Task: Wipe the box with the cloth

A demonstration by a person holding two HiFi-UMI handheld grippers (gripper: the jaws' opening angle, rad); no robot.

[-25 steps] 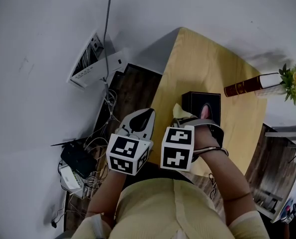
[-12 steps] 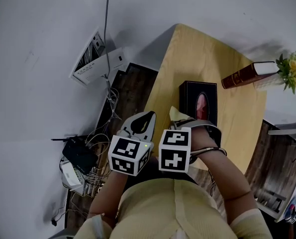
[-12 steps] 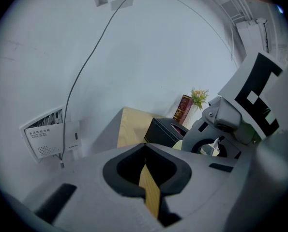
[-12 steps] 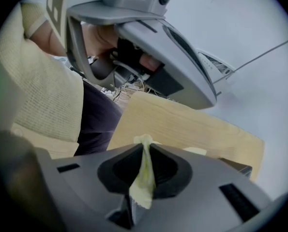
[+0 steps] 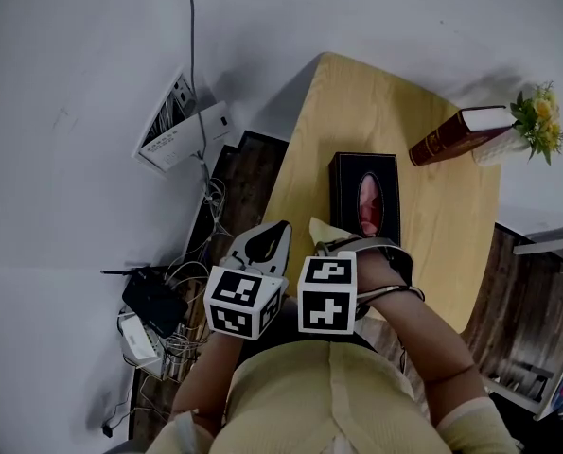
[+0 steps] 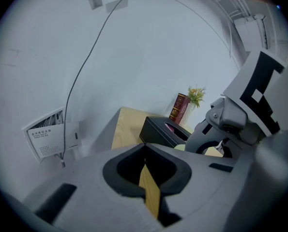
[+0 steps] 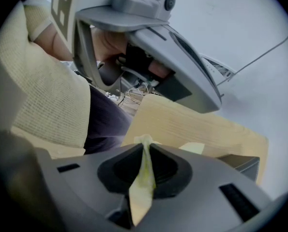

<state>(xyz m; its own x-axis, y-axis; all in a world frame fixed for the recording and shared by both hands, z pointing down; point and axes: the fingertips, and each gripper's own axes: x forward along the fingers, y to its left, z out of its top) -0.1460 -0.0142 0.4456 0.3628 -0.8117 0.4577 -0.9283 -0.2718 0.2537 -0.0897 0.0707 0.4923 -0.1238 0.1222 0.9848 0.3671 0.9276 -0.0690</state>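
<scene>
Right gripper view: right claw pinches pale yellow cloth, left claw clenched empty; best press the cloth flat onto the black rectangular box.

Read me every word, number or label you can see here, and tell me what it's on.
White panel: rows of print on its label, too small and blurred to read.
Book: bands on the spine only, no legible title.
Marker cubes: black-and-white squares, no letters.
Box: no print visible.
Nothing here can be quoted.
</scene>
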